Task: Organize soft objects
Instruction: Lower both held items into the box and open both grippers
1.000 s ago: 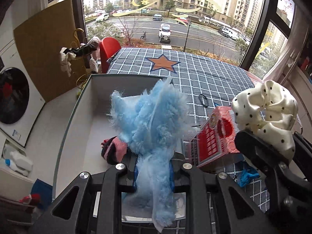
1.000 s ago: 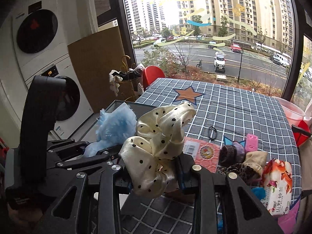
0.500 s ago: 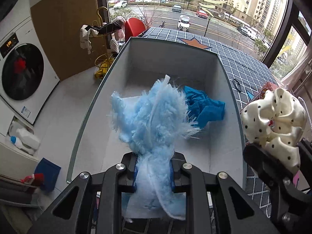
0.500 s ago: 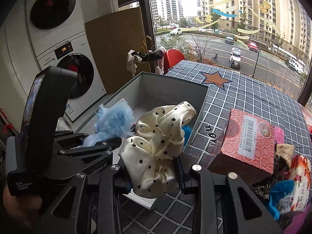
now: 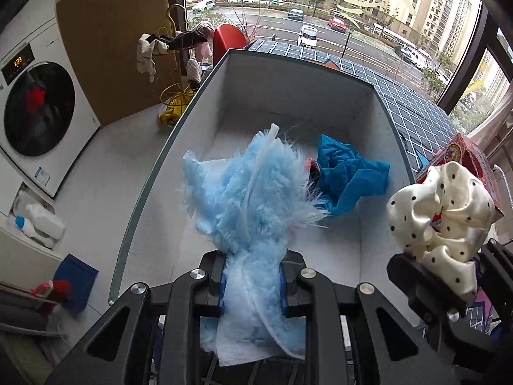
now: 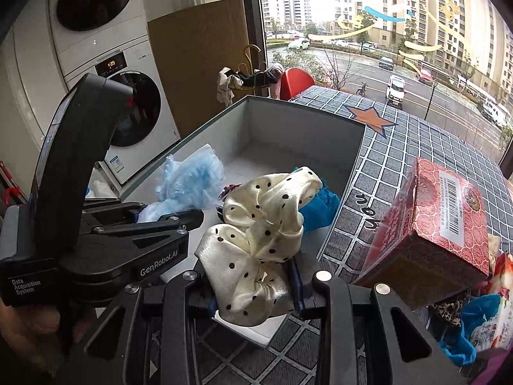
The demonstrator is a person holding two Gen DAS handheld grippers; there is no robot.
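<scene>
Two soft items carried to the box, neither yet released.

Left wrist view: the left gripper [image 5: 252, 284] is closed on a fluffy blue cloth [image 5: 248, 199], which is held above the near end of the grey box [image 5: 383, 134]. Inside the box a teal cloth [image 5: 348, 175] is already lying toward the right wall, with a darker item partly hidden beside it. Right wrist view: the right gripper [image 6: 253, 292] is clamped tight on a cream dotted scrunchie [image 6: 261, 224], which is held over the box's near right corner. On the checked tablecloth [image 6: 426, 141], by the right edge, a red carton [image 6: 439, 218] and a pile of other items [image 6: 461, 330] are still left outside. Judged so, sorting is partly done; both drops and the pile remain.
</scene>
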